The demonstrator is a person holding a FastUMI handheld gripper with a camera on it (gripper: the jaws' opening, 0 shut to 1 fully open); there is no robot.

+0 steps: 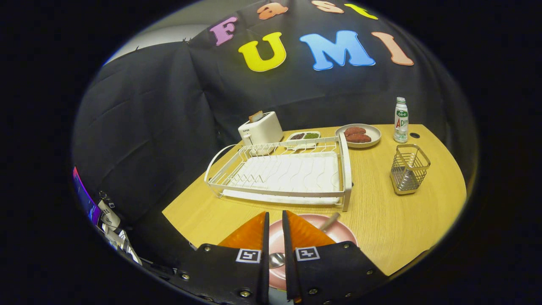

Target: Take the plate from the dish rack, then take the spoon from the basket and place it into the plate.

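The spoon (296, 241) was seen lying in the pink plate (343, 233), directly under the gripper (275, 222). Its bowl showed in the narrow gap between the fingers, untouched by either, and its long axis ran from there away to the far right. Nothing was held. The empty dish rack (279, 173) stood beyond, the basket (408, 168) well to the right.

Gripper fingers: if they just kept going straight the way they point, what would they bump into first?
Probably the dish rack, whose near rail lies just beyond the gripper. The pink plate with the spoon sits below the fingers, so depth is uncertain.
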